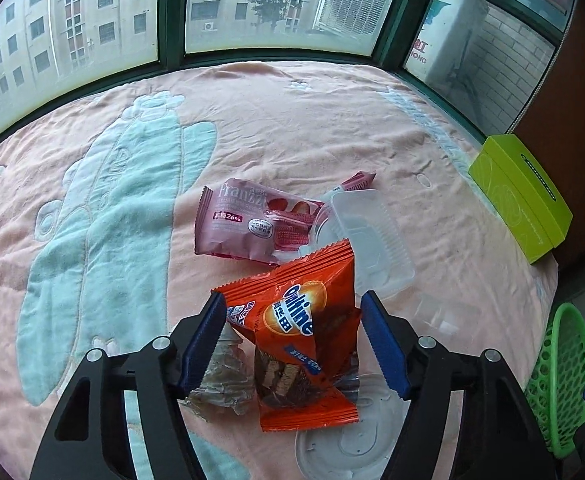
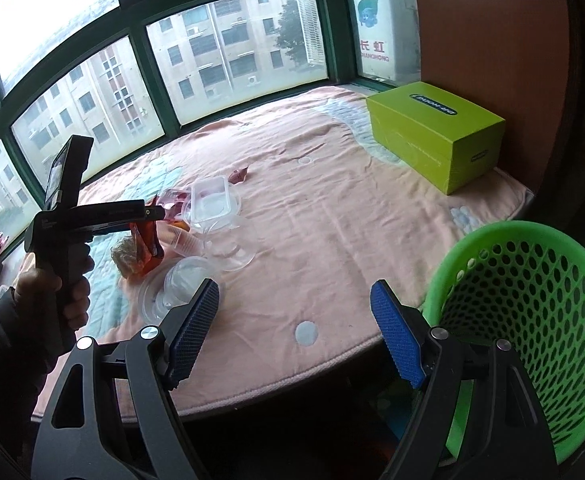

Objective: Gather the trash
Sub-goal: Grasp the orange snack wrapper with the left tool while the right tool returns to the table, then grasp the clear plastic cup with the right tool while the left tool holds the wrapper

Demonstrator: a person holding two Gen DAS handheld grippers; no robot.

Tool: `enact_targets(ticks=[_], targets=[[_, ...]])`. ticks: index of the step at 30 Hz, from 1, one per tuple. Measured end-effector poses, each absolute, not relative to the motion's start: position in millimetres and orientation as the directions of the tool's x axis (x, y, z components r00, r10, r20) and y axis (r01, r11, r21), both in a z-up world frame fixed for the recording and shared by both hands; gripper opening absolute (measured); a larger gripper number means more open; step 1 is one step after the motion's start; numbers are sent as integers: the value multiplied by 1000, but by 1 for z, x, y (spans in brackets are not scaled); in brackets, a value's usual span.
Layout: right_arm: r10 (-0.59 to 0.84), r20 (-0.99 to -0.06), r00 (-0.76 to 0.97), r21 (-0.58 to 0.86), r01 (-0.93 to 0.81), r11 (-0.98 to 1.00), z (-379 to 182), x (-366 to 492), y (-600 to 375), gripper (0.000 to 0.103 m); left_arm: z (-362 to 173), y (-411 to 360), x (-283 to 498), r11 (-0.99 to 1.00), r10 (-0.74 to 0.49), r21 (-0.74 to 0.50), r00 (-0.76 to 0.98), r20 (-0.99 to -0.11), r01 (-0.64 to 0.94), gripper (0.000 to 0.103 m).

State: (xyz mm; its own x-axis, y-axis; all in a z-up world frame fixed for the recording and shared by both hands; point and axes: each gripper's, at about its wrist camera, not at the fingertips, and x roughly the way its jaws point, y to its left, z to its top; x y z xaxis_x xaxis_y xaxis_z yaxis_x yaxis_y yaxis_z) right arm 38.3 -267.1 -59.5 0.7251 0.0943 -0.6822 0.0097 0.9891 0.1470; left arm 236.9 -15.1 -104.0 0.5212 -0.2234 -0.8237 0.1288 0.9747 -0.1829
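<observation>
The left tongs (image 1: pixel 292 344) point steeply down, jaws apart. The right tongs (image 2: pixel 294 330) tilt down, jaws wide. A sleeved hand (image 2: pixel 58 284) grips the left handle.

The orange wrapper (image 1: pixel 304 344) is glossy, crinkled foil-like plastic, and the pink wrapper (image 1: pixel 248 220) has the same slick sheen. The clear tray (image 1: pixel 372 240) and round lids (image 2: pixel 184 280) are thin, smooth, see-through plastic. Under them the pink blanket (image 1: pixel 292 128) is soft, matt, nubbly cloth. The green box (image 2: pixel 432 128) looks like smooth card. The green basket (image 2: pixel 532 300) is perforated, slightly shiny plastic. The left tool (image 1: pixel 292 344) has ribbed blue pads (image 1: pixel 384 352) on matt black plastic.
</observation>
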Motion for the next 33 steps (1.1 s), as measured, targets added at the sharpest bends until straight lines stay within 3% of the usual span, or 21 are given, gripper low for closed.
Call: enact_targets(ticks=[4,10,33], targets=[[106,-687,719,144,-8,990,-63,42,-260,78,-106,-12,237,976,-220,-184,525,-822,121,55],[138,-695,705,154,-42,987,-67,47,-250,78,-102,-6,230,974,-226,-203,535,-814,102,50],[328,-738,590,269,-188,945,-112,105,-186,81,-19,24,175,948,-303,-289,673,-675,137,48]])
